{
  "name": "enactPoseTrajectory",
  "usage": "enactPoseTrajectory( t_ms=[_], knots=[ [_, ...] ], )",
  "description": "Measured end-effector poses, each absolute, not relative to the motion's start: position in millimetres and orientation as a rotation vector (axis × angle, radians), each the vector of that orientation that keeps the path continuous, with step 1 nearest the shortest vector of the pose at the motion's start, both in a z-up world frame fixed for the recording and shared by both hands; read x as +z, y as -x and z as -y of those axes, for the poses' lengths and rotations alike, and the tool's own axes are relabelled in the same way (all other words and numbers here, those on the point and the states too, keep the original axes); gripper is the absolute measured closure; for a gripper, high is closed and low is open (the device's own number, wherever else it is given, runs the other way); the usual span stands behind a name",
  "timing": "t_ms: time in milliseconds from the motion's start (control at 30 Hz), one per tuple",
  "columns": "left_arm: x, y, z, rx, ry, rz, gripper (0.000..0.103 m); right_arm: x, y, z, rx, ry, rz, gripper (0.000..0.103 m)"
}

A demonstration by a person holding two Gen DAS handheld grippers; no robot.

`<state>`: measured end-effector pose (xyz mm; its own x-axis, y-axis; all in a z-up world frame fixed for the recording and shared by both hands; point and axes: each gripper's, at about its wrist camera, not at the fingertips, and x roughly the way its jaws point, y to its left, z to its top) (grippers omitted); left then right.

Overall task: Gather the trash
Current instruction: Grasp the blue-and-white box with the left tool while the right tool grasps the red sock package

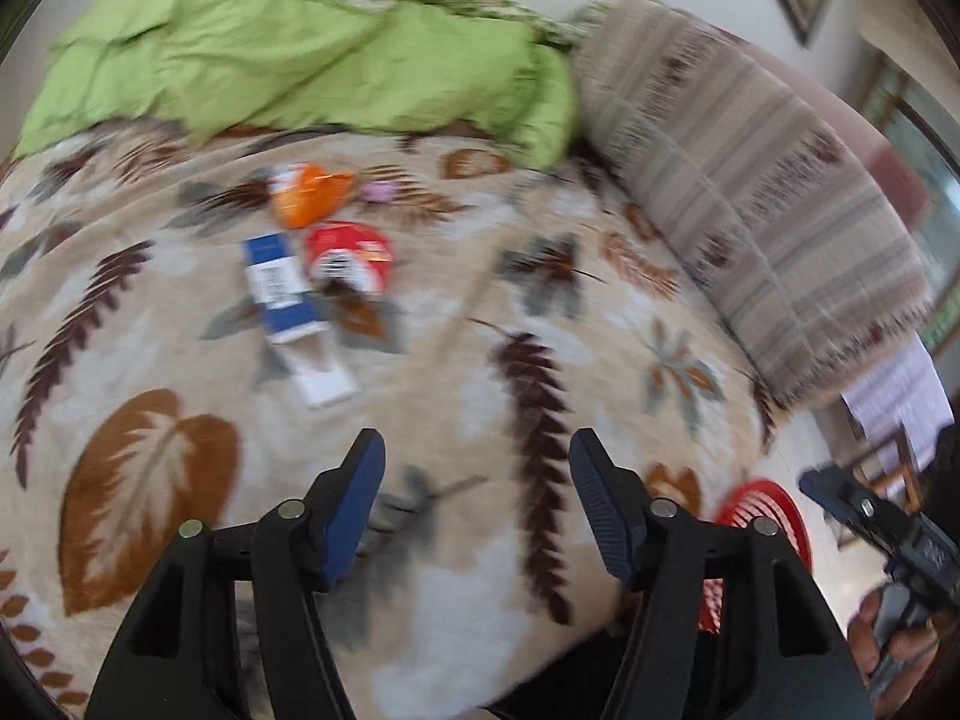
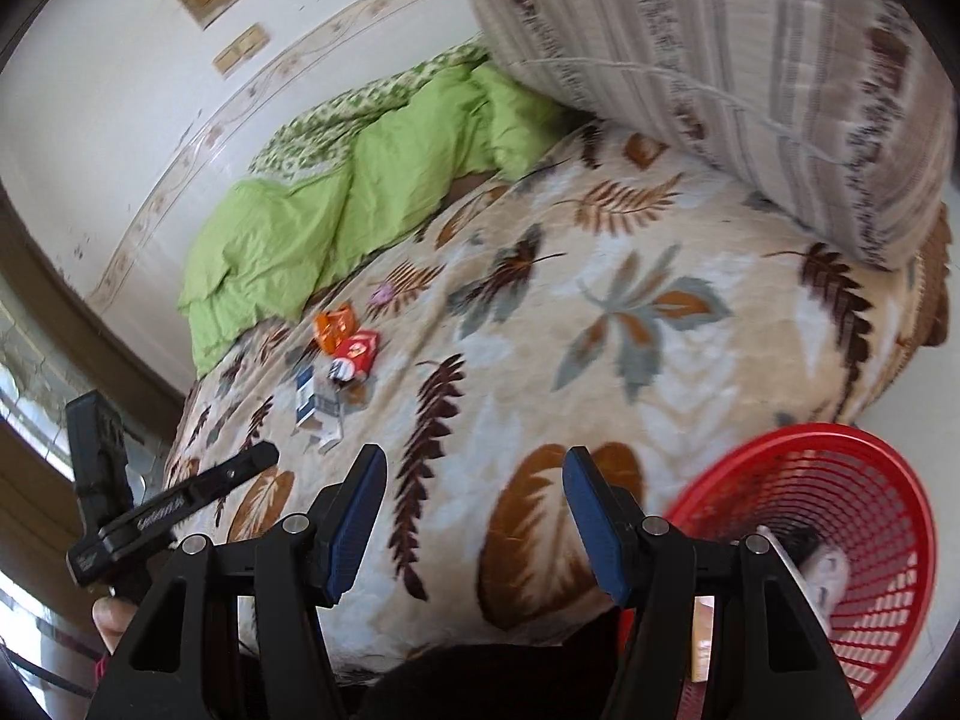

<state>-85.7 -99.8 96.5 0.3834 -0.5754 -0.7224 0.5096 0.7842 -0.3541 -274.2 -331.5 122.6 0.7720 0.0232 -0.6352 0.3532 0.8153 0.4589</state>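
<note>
Hovering spread and empty: left gripper [image 1: 477,450] facing far wrappers [image 1: 312,240], right gripper [image 2: 474,468] beside near-right red basket [image 2: 864,450], ready for deposits.

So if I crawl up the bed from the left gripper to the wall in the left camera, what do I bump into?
left gripper → blue and white box → red wrapper → orange wrapper → green quilt
</note>
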Motion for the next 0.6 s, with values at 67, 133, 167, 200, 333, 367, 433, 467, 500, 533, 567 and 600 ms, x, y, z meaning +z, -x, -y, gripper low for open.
enactPoseTrajectory(
  t_ms=[67, 133, 167, 200, 333, 367, 433, 467, 500, 533, 567, 600],
  knots=[
    [87, 59, 84, -0.611, 0.126, -0.982, 0.039, 120, 257, 322, -0.169, -0.574, -0.693, 0.038],
    [77, 33, 74, -0.534, 0.163, -1.016, 0.039, 116, 239, 314, -0.145, -0.562, -0.715, 0.038],
    [71, 17, 73, -0.498, 0.178, -1.037, 0.039, 115, 231, 311, -0.135, -0.560, -0.725, 0.038],
    [66, 6, 73, -0.478, 0.195, -1.050, 0.039, 114, 222, 309, -0.126, -0.561, -0.730, 0.038],
    [51, -29, 86, -0.446, 0.206, -1.081, 0.039, 112, 190, 302, -0.107, -0.557, -0.742, 0.038],
    [45, -38, 91, -0.455, 0.211, -1.094, 0.039, 111, 181, 301, -0.100, -0.560, -0.746, 0.038],
    [32, -50, 100, -0.432, 0.193, -1.110, 0.047, 110, 165, 299, -0.097, -0.565, -0.762, 0.038],
    [28, -53, 103, -0.433, 0.184, -1.109, 0.053, 108, 154, 299, -0.088, -0.574, -0.770, 0.038],
    [23, -55, 105, -0.437, 0.172, -1.116, 0.066, 106, 145, 298, -0.079, -0.583, -0.778, 0.038],
    [19, -59, 105, -0.436, 0.171, -1.125, 0.068, 104, 135, 297, -0.074, -0.590, -0.785, 0.038],
    [16, -63, 103, -0.444, 0.188, -1.133, 0.068, 102, 124, 297, -0.066, -0.596, -0.791, 0.038],
    [15, -66, 100, -0.451, 0.203, -1.139, 0.068, 99, 111, 297, -0.053, -0.607, -0.797, 0.038]
  ],
)
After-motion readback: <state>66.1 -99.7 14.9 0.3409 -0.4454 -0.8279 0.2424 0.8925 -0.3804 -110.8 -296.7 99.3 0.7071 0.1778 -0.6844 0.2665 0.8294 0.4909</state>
